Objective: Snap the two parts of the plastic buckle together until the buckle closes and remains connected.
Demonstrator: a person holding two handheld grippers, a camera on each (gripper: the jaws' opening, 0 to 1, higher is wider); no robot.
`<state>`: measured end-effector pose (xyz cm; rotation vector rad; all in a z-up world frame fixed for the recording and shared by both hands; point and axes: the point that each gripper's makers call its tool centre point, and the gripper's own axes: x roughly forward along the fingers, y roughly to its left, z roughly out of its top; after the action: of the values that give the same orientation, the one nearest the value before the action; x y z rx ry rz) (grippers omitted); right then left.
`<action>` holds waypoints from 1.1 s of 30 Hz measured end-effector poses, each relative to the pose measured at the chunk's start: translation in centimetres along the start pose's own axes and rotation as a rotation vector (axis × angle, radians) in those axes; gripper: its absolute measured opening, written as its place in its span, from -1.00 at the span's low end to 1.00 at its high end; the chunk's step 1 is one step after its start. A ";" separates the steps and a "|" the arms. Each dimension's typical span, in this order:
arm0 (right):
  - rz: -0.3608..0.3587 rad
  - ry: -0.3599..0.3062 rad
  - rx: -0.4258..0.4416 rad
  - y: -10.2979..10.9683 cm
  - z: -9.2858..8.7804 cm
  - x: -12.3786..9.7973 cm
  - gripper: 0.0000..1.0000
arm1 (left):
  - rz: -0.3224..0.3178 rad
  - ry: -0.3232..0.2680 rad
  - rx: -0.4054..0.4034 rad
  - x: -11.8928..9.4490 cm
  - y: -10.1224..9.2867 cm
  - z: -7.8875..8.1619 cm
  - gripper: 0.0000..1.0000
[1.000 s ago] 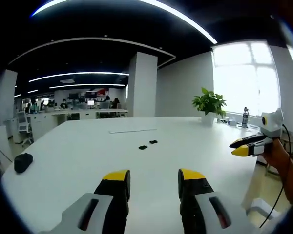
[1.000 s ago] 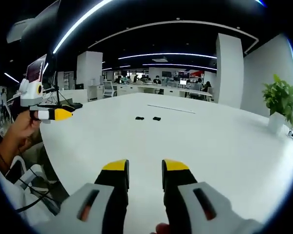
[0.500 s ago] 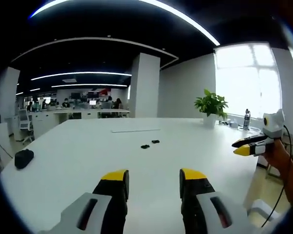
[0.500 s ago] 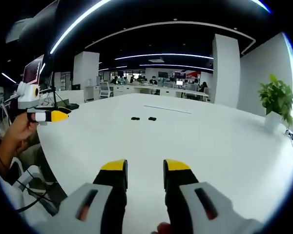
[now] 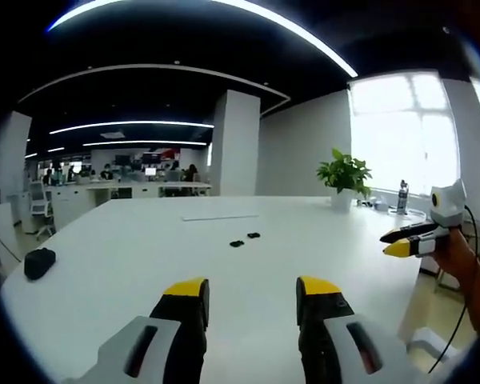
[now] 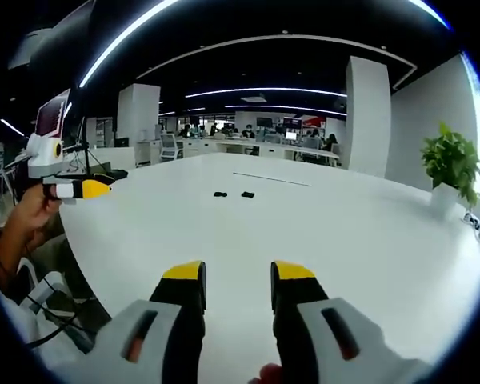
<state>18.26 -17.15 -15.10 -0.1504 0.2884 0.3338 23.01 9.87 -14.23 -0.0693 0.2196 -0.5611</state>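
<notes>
Two small black buckle parts lie apart on the white table (image 5: pixel 128 256), far ahead of both grippers: one part (image 5: pixel 237 243) and the other (image 5: pixel 254 235) in the left gripper view, and again as one part (image 6: pixel 220 194) and the other (image 6: pixel 247 194) in the right gripper view. My left gripper (image 5: pixel 252 290) is open and holds nothing. My right gripper (image 6: pixel 238 275) is open too, with nothing between its jaws. The right gripper (image 5: pixel 402 243) comes into the left gripper view at the right edge, held by a hand. The left gripper (image 6: pixel 80 190) appears at the left of the right gripper view.
A black object (image 5: pixel 38 262) lies near the table's left edge. A potted plant (image 5: pixel 344 174) and a bottle (image 5: pixel 402 194) stand at the far right. A thin white strip (image 5: pixel 219 215) lies beyond the buckle parts. Office desks and people are far behind.
Both cameras shifted slightly. The jaws of both grippers have spread a little wider. The buckle parts have not moved.
</notes>
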 end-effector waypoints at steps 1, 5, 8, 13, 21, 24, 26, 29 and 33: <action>0.001 -0.001 -0.001 0.0 0.1 0.0 -0.36 | 0.004 -0.002 -0.001 -0.1 0.1 0.0 -0.13; 0.000 -0.002 -0.009 0.1 0.3 0.0 -0.36 | 0.009 -0.007 -0.004 -0.2 0.3 0.2 -0.13; -0.003 -0.003 -0.010 0.0 0.4 0.0 -0.36 | 0.008 -0.007 0.001 -0.2 0.3 0.3 -0.12; -0.004 0.003 -0.008 0.0 0.3 0.1 -0.36 | 0.002 -0.006 0.003 -0.1 0.1 0.3 -0.12; -0.005 0.012 -0.010 -0.1 0.0 0.0 -0.36 | -0.002 0.001 0.004 0.0 -0.1 0.1 -0.12; -0.003 0.011 -0.015 -0.1 0.1 0.0 -0.36 | -0.002 0.002 0.007 0.0 -0.2 0.2 -0.12; -0.002 0.011 -0.014 -0.2 0.2 0.1 -0.36 | -0.003 0.004 0.010 0.1 -0.2 0.2 -0.12; -0.001 0.013 -0.012 -0.3 0.1 0.2 -0.36 | -0.006 0.006 0.014 0.3 -0.4 0.2 -0.12; 0.003 0.016 -0.006 -0.3 -0.2 0.3 -0.36 | -0.009 0.012 0.019 0.9 -0.5 0.4 -0.12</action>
<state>18.65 -17.40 -15.32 -0.1584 0.3039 0.3370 23.55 8.94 -13.99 -0.0487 0.2260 -0.5728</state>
